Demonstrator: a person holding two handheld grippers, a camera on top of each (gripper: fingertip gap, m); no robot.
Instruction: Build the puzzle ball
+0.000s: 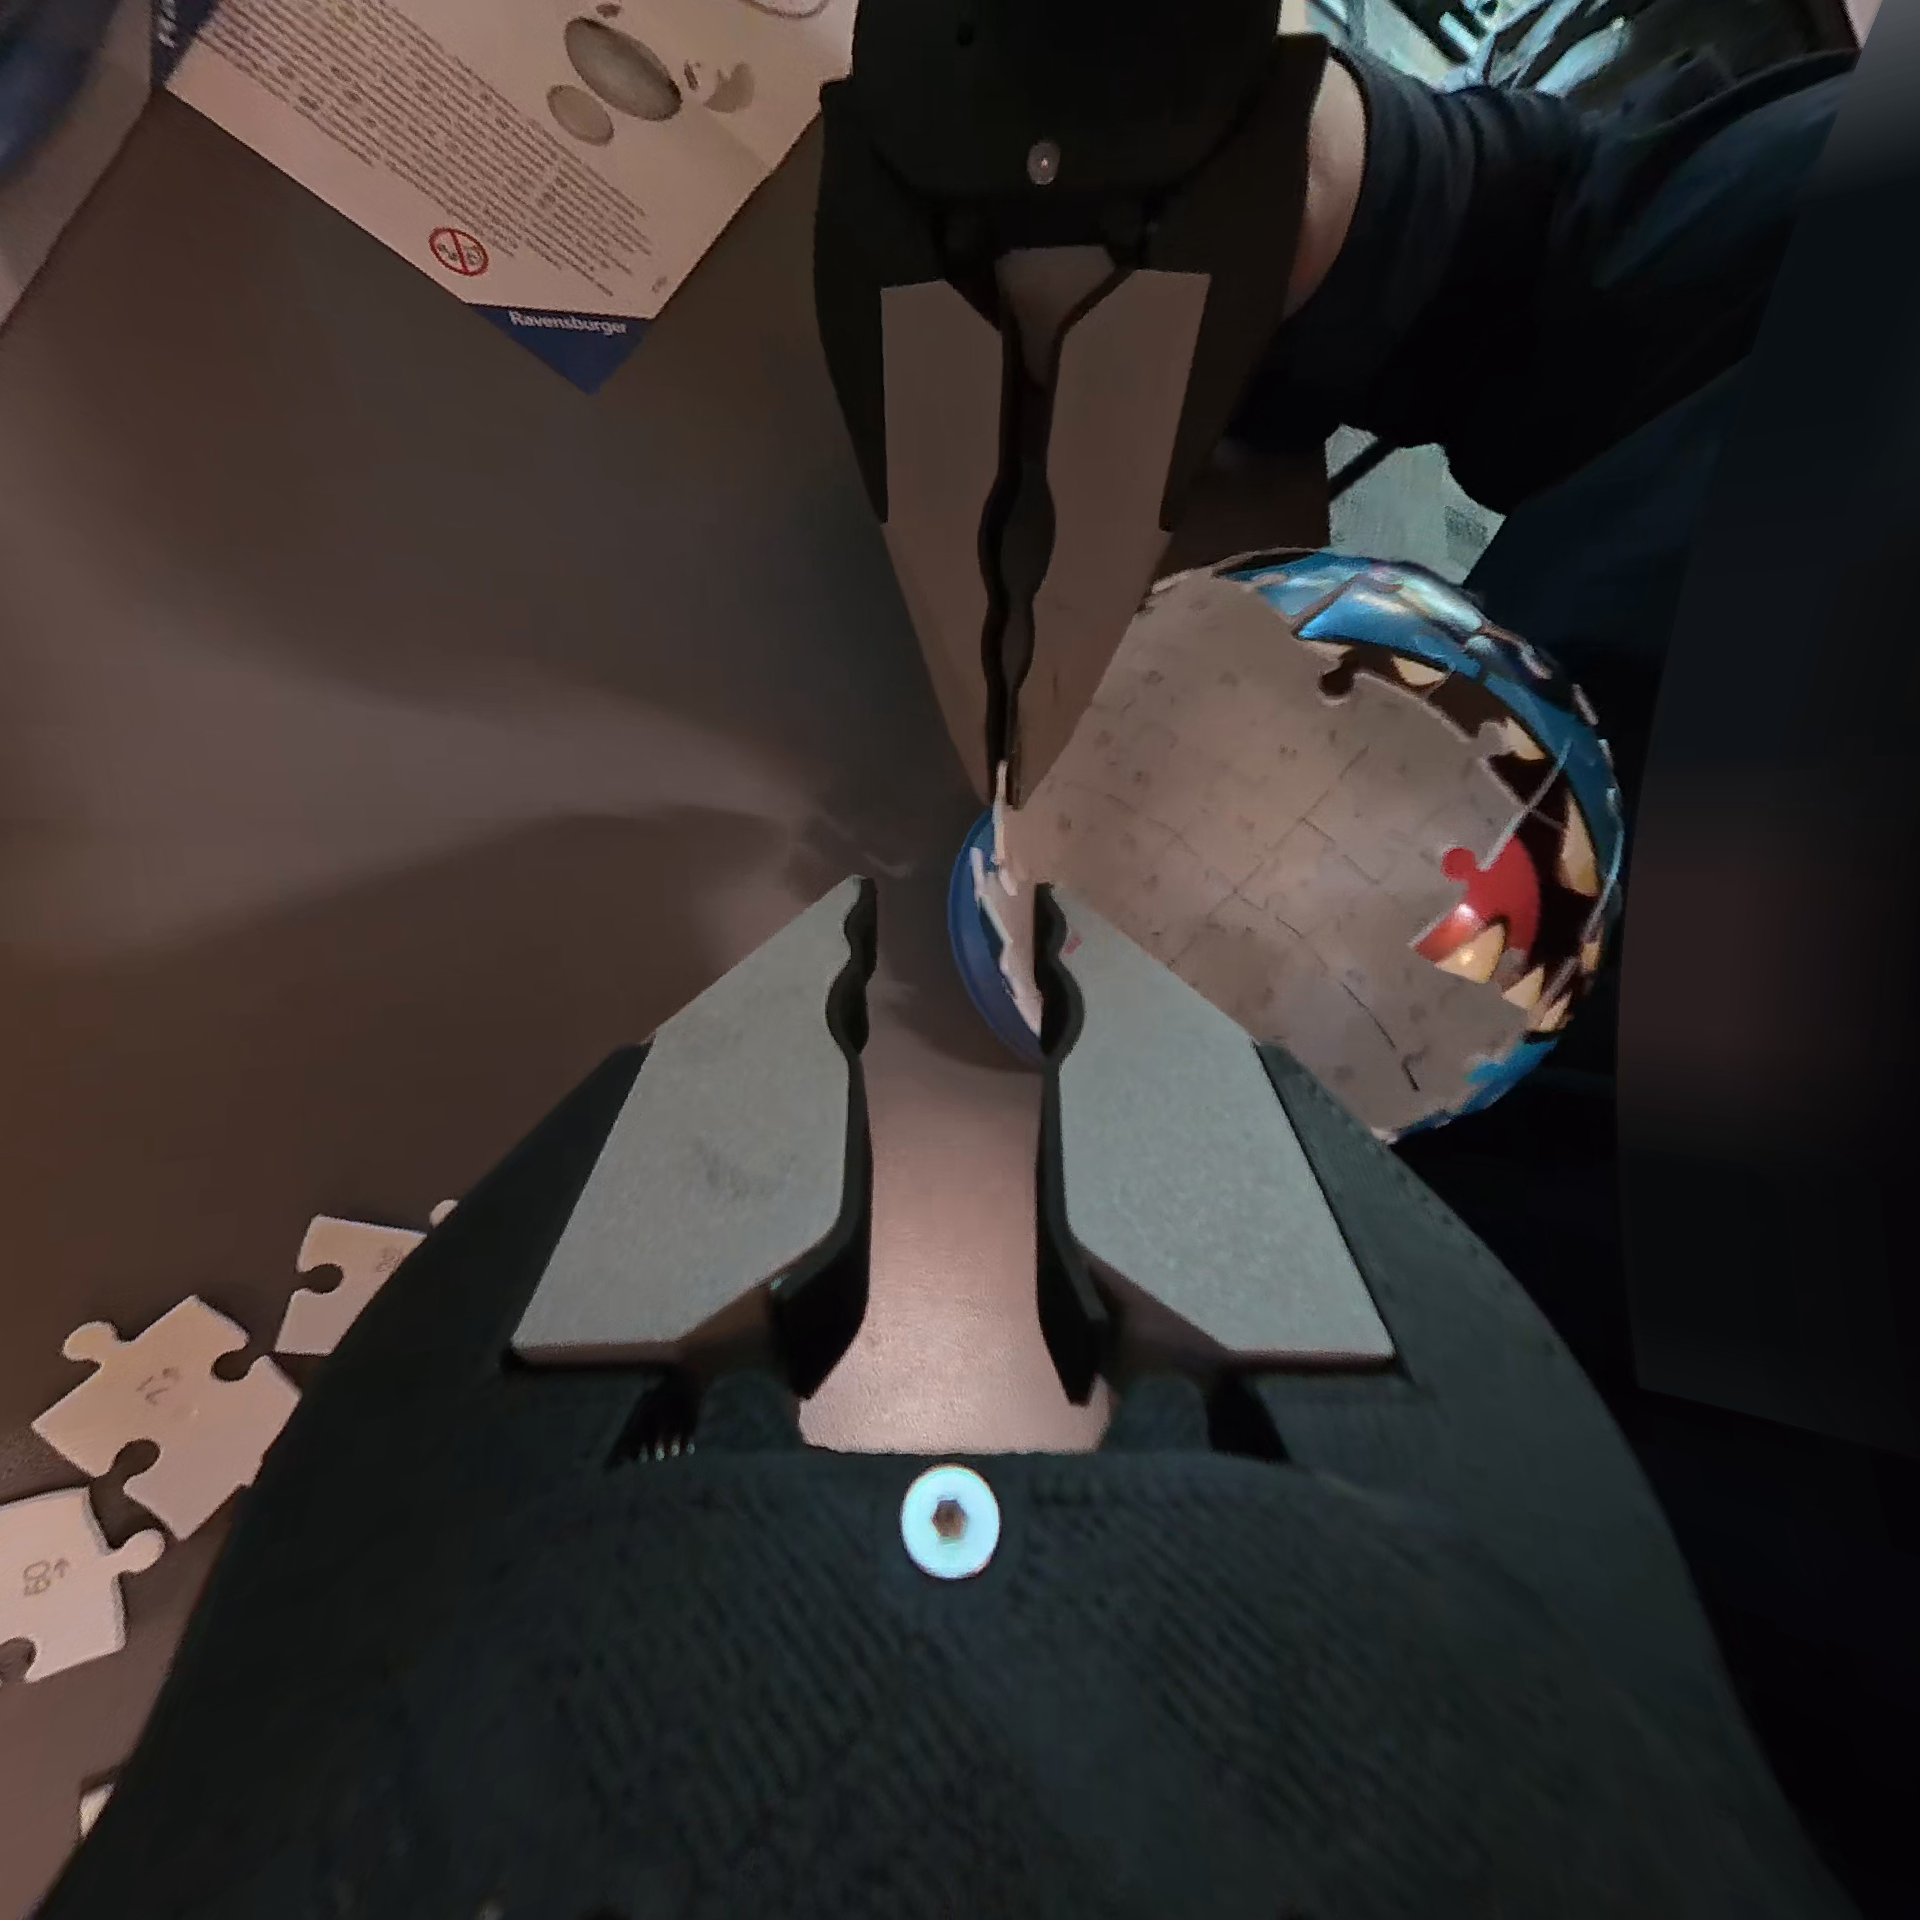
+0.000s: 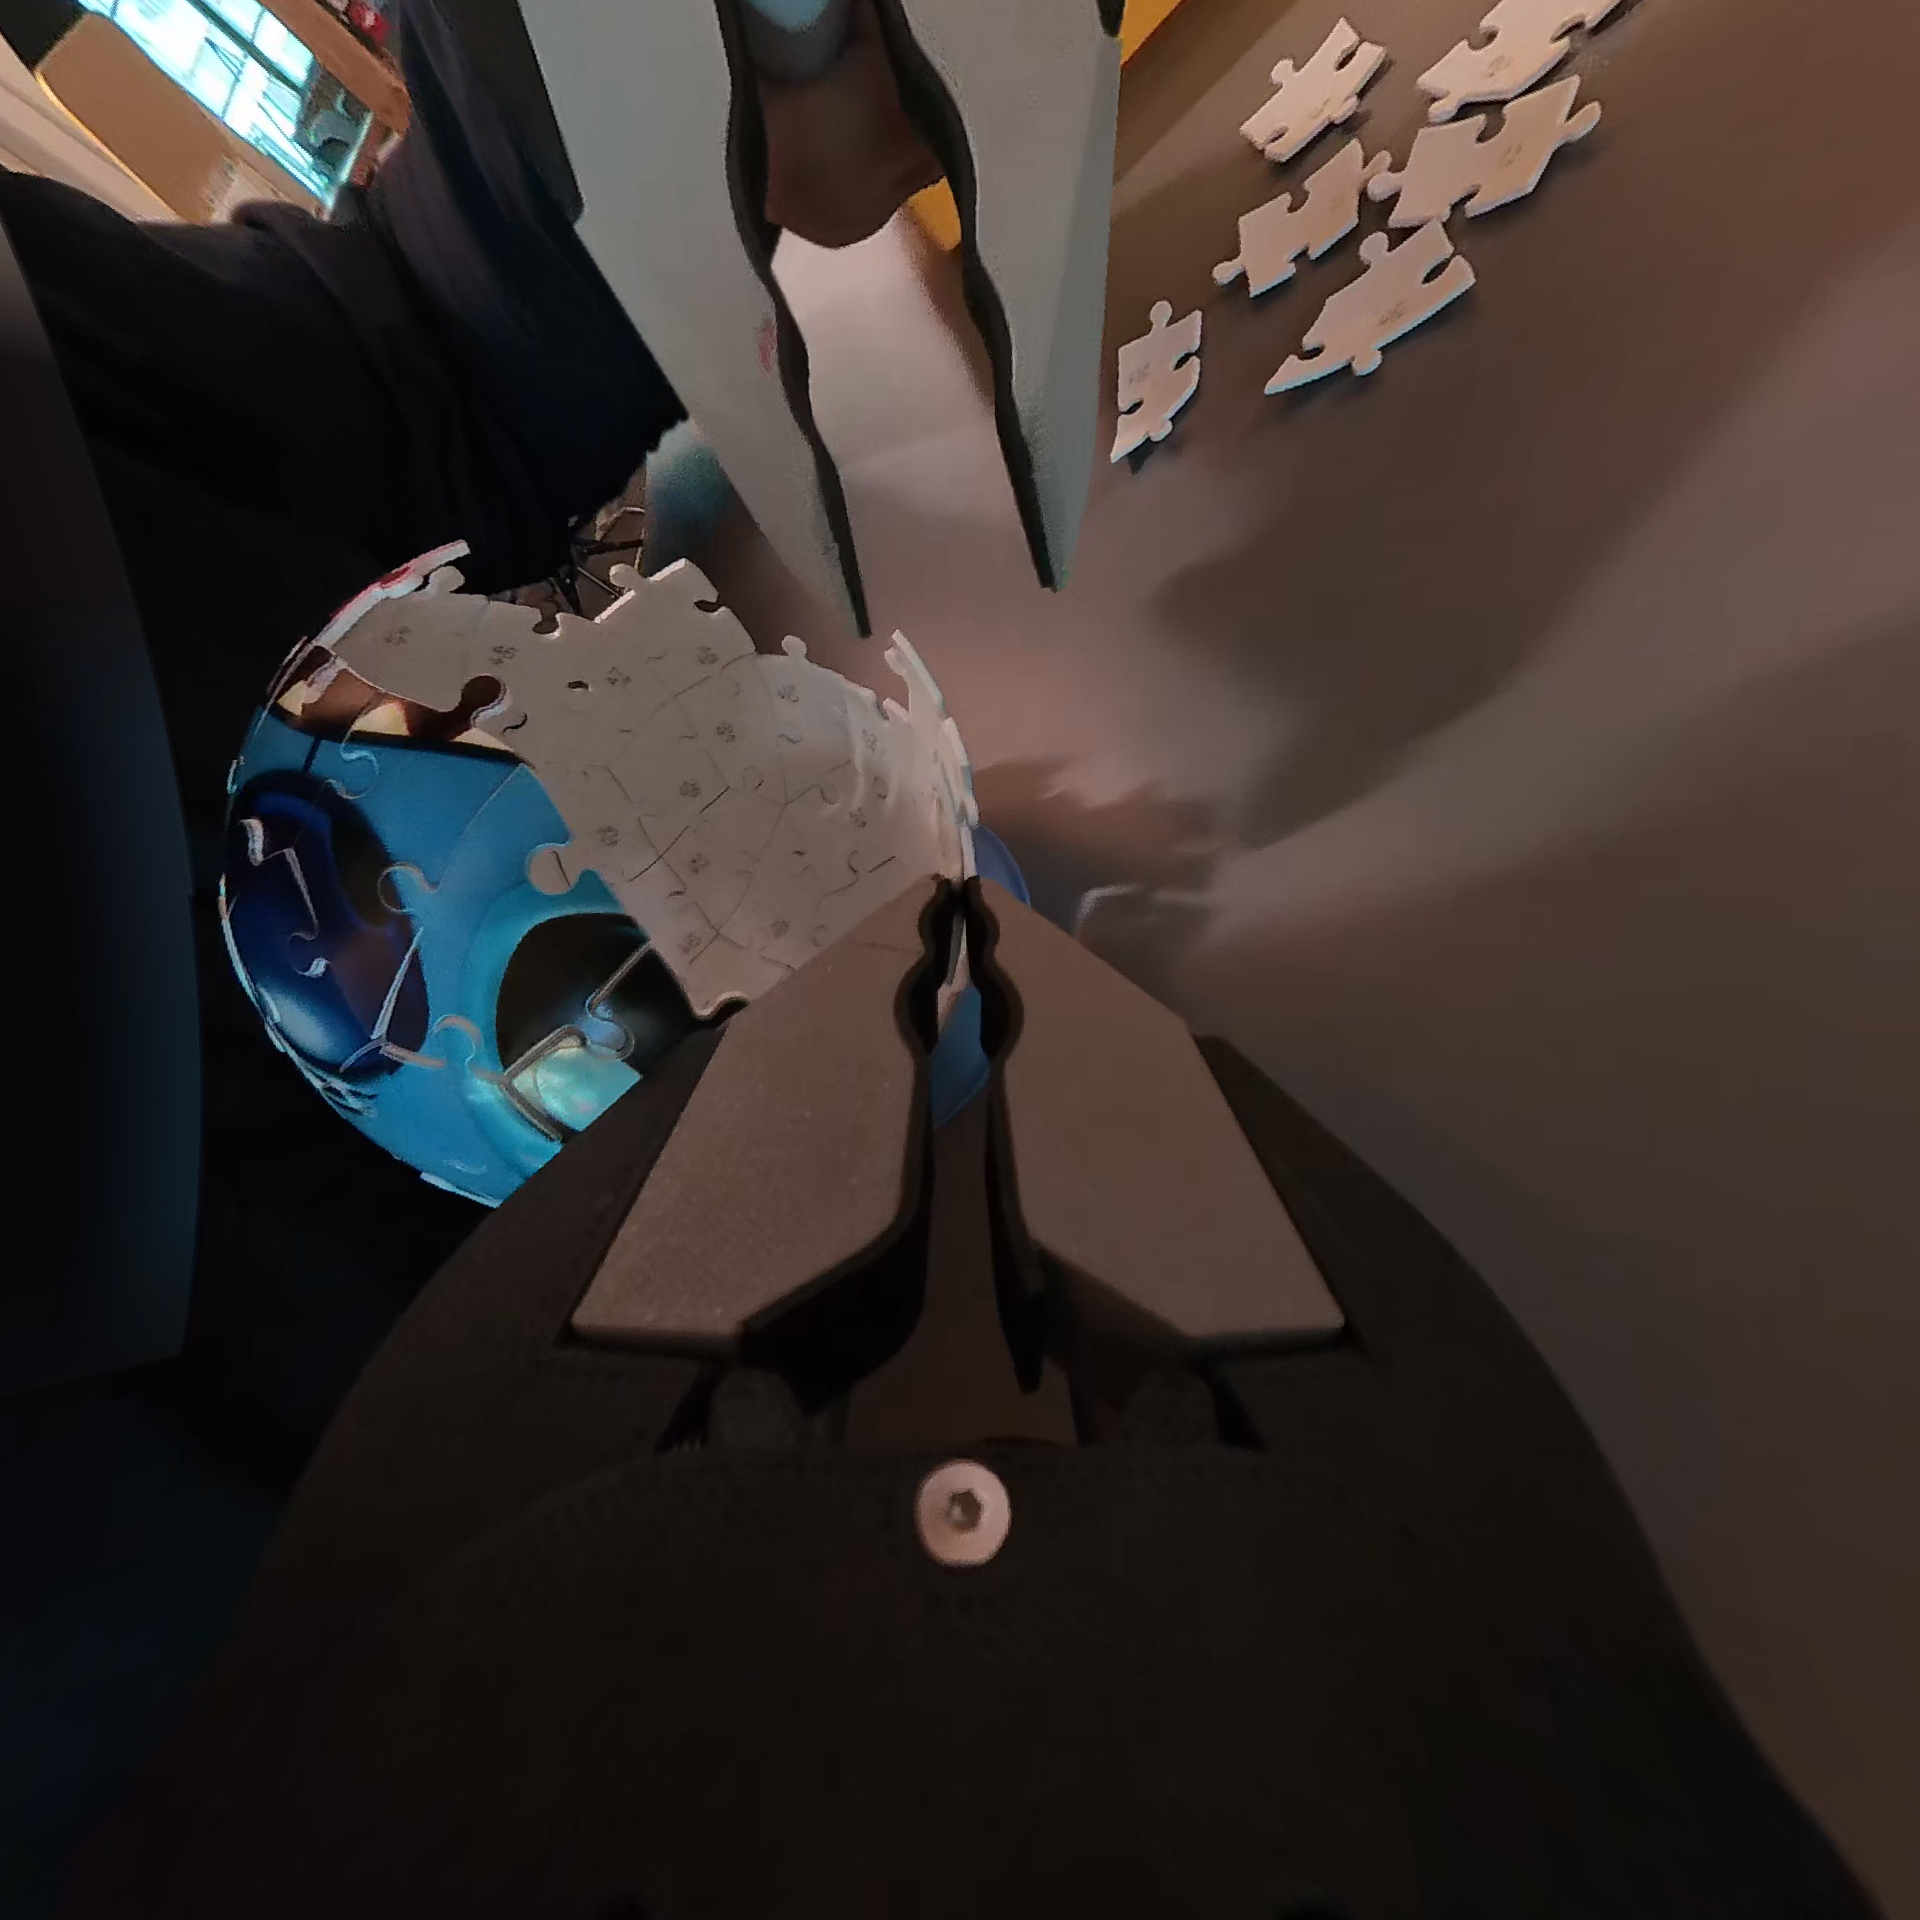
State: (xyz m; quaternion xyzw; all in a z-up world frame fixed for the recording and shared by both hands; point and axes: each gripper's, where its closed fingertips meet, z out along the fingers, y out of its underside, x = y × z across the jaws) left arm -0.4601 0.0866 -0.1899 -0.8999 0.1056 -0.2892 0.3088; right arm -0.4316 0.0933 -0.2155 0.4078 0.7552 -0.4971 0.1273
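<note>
Puzzle ball (image 1: 1299,862): pale grey-white inside with faint numbered grid of piece seams, glossy blue outside with black, red and cream patches. Loose pieces (image 2: 1382,208) white, backs up, on brown table (image 1: 416,623). Tools black with grey pads (image 1: 717,1164); leaflet (image 1: 499,135) white, blue corner, red-ringed symbol.

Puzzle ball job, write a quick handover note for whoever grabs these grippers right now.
Right gripper: shut on the rim of the puzzle ball, holding the half-built shell with its open side showing.
Left gripper: open, empty, tips right beside that same rim.
Loose puzzle pieces lie white side up on the brown table; instruction sheet is farther back.
Done: roughly half the ball.
Left: pick up and fit the remaining pieces.
</note>
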